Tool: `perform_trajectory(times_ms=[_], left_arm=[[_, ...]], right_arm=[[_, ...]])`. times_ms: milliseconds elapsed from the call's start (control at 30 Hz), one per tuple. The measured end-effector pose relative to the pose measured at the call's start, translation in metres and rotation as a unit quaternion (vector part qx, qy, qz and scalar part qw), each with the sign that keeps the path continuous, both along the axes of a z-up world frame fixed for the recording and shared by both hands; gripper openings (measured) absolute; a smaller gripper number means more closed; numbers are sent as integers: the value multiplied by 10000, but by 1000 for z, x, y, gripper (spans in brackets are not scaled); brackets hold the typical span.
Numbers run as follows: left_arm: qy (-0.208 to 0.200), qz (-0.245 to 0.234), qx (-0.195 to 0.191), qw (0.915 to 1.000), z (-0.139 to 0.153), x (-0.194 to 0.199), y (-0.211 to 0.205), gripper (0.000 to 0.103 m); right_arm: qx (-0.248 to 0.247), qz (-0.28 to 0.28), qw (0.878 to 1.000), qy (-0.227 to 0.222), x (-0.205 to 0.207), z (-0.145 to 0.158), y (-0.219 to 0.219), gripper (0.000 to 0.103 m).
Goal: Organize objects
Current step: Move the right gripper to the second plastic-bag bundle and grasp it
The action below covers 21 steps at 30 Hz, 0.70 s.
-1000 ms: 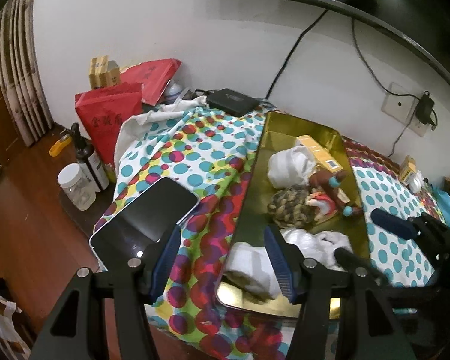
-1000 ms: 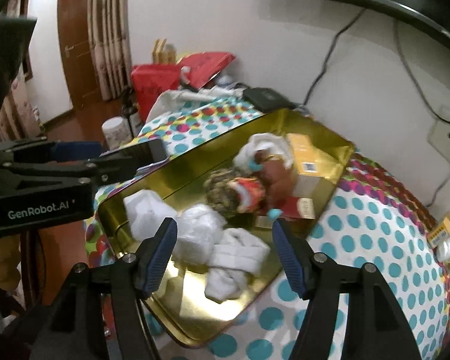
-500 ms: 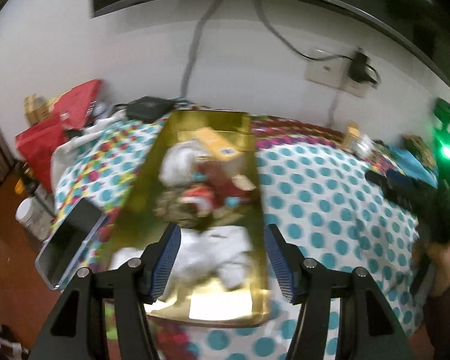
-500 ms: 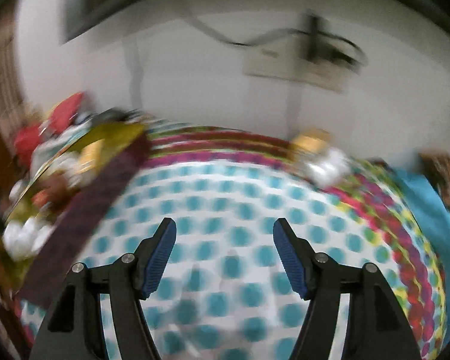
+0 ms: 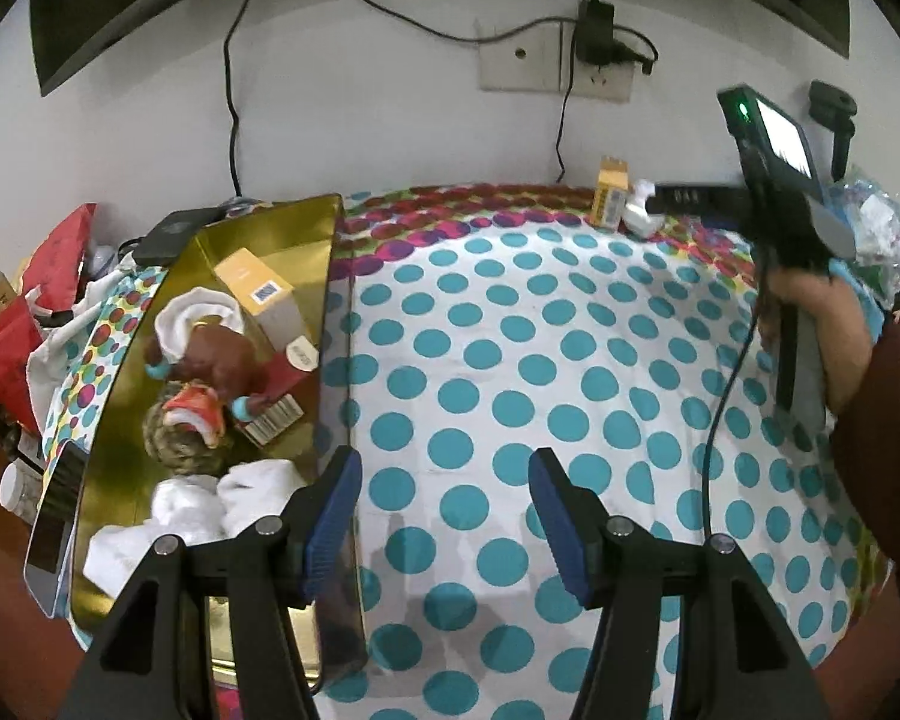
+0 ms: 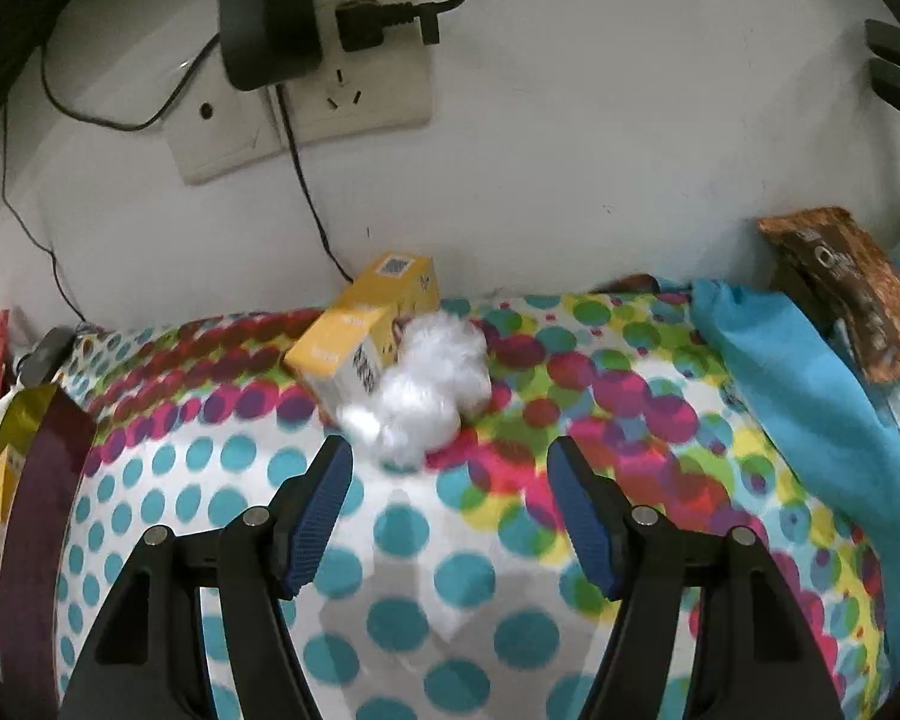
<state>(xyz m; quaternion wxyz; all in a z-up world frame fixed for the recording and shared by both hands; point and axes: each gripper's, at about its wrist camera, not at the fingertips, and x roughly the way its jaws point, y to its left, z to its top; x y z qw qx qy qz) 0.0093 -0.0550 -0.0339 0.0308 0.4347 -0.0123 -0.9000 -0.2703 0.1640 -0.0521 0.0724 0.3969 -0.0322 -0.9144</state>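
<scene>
We see our bench (image 5: 570, 360) under a polka-dot cloth (image 6: 510, 540); on it lie a gold tray (image 5: 324, 276), yellow box (image 6: 366, 324), white fluff (image 6: 432, 384).

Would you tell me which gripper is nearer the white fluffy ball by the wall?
Right. The right gripper hovers just before the white fluffy ball; the left gripper sits far back beside the gold tray.

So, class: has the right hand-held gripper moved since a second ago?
Yes. The right hand-held gripper swung rightward, away from the gold tray, toward the yellow box below the wall socket.
</scene>
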Motion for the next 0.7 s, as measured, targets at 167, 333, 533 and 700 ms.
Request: perform_trajectory(times_ms=[167,333,533,700], left_arm=[[-21,-45,-60,10000,-5,-13,3,59],[-70,12,-21,10000,-8,-29,2,59],[81,63,-69,9999,0,-59,9,59],[473,-281,-199,9983,9,-102,37,65]], right_arm=[[-179,-118,9996,-163,-25,-8,0,65],[-164,-126,9992,-339,-44,-18,-8,65],[-200,168,9993,-278,-49,-27,-12,35],[-250,328,9988,-256,-37,-24,1,35]])
